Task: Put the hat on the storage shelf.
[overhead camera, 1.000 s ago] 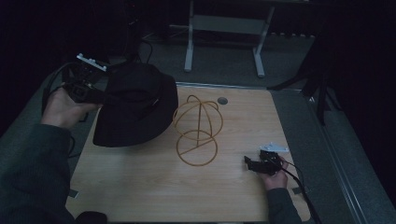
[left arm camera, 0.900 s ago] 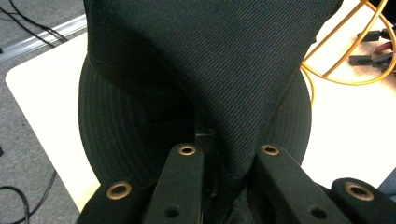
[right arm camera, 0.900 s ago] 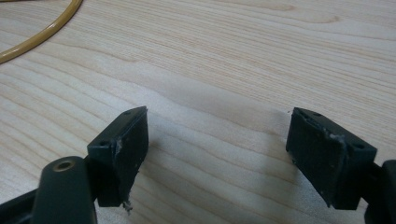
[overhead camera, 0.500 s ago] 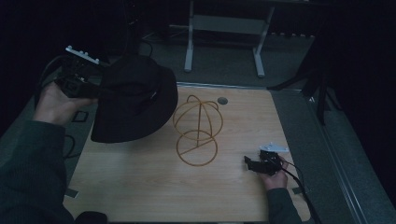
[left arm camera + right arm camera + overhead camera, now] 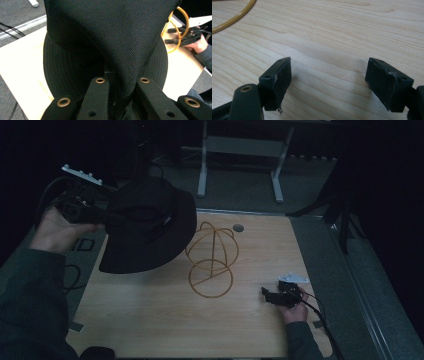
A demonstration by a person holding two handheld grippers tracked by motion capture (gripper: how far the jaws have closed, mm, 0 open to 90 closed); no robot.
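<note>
Your left gripper raised at 10 o'clock, fingers pinching black fabric bucket hat, held above pale wooden desk. Right gripper resting low at 4 o'clock, fingers spread, beside yellow wire hat stand.

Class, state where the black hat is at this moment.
In the high view, the black hat hangs at the table's left, clamped in the left gripper, just left of the yellow wire stand.
</note>
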